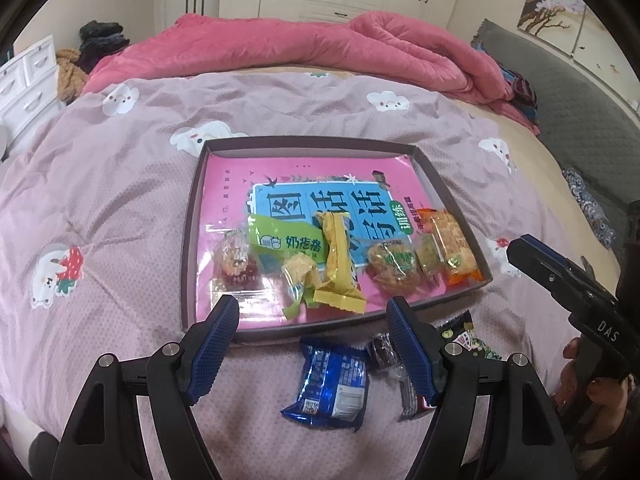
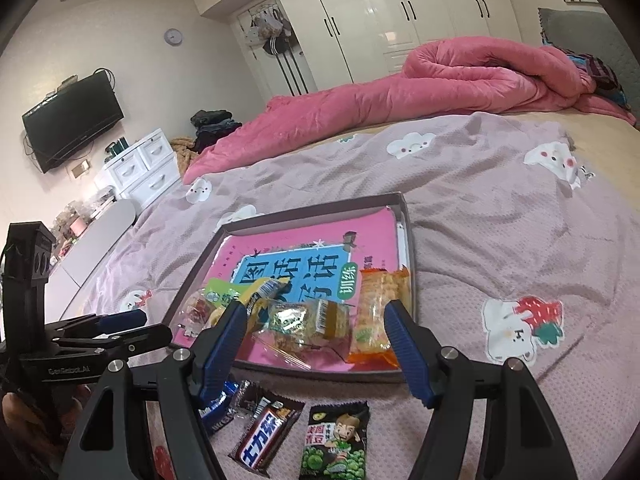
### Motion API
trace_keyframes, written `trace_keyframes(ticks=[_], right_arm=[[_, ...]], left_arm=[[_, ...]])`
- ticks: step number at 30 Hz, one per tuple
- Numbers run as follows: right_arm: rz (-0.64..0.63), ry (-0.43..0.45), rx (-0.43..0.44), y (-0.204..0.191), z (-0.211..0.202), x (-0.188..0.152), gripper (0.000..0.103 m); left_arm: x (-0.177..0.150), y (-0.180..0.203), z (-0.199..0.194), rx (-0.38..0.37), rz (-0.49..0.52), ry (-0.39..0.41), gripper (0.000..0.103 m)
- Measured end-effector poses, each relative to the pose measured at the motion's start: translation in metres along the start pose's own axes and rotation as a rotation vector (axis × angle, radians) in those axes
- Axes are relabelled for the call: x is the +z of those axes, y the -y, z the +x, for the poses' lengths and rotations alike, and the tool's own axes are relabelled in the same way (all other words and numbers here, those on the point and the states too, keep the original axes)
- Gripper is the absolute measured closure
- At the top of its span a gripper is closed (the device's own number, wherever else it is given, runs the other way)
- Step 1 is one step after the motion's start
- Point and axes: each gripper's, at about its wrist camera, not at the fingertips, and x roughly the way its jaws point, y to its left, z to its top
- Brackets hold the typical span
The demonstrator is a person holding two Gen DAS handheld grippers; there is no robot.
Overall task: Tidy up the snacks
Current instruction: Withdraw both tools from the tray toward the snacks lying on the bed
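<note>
Both sets of jaws are spread wide with nothing between them. Left gripper [image 1: 312,316] hangs over the near edge of the tray [image 1: 192,216], and right gripper [image 2: 316,320] sits over the tray's near right corner, both above the bed [image 1: 120,184].

Inside the tray there's a pink book [image 1: 280,168] lying flat as a liner, and the snacks are bunched along its near side. From the left wrist view, going left to right: a clear pack with red stuff [image 1: 236,264], a green pack [image 1: 280,240], a small yellowish candy [image 1: 298,276], a yellow bar [image 1: 340,268] lying on top of the green one's edge, a round cake in clear wrap [image 1: 390,264], a little green-gold square [image 1: 426,256], and an orange cracker pack [image 1: 454,244] against the right wall.

Three or four things are on the quilt just outside the near wall: a blue pack [image 1: 330,384] right between the left gripper's fingers [image 1: 218,344], a dark chocolate bar [image 2: 266,432], a small dark candy [image 1: 382,350] next to it, and a green pea bag [image 2: 336,444] furthest right. The chocolate bar and pea bag lie side by side, close but not overlapping as far as I can see.

Pink duvet [image 1: 320,48] is heaped at the far side of the bed.
</note>
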Motion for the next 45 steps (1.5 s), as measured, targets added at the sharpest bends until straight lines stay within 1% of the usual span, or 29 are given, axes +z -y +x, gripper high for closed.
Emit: trace_keyframes(ticks=[8, 15, 20, 25, 31, 36, 45], right_arm=[[-0.006, -0.011, -0.001, -0.008, -0.006, -0.010, 0.033], [-0.011, -0.050, 0.012, -0.021, -0.006, -0.025, 0.033], [-0.012, -0.077, 0.003, -0.031, -0.006, -0.036, 0.033], [0.015, -0.106, 0.021, -0.040, -0.009, -0.050, 0.033], [-0.022, -0.162, -0.005, -0.056, -0.007, -0.066, 0.033], [-0.012, -0.196, -0.012, -0.061, -0.005, -0.077, 0.033], [-0.034, -0.242, -0.039, -0.070, -0.001, -0.088, 0.033]], left_arm=[[-0.008, -0.001, 0.001, 0.009, 0.008, -0.015, 0.026], [-0.019, -0.003, 0.003, 0.017, 0.027, -0.042, 0.026], [-0.028, -0.004, 0.004, 0.014, 0.038, -0.063, 0.026], [-0.037, -0.003, 0.006, 0.008, 0.057, -0.084, 0.025], [-0.045, -0.002, 0.008, 0.006, 0.068, -0.102, 0.025], [-0.052, -0.002, 0.010, 0.001, 0.073, -0.120, 0.025], [-0.058, 0.000, 0.011, -0.009, 0.081, -0.135, 0.025]])
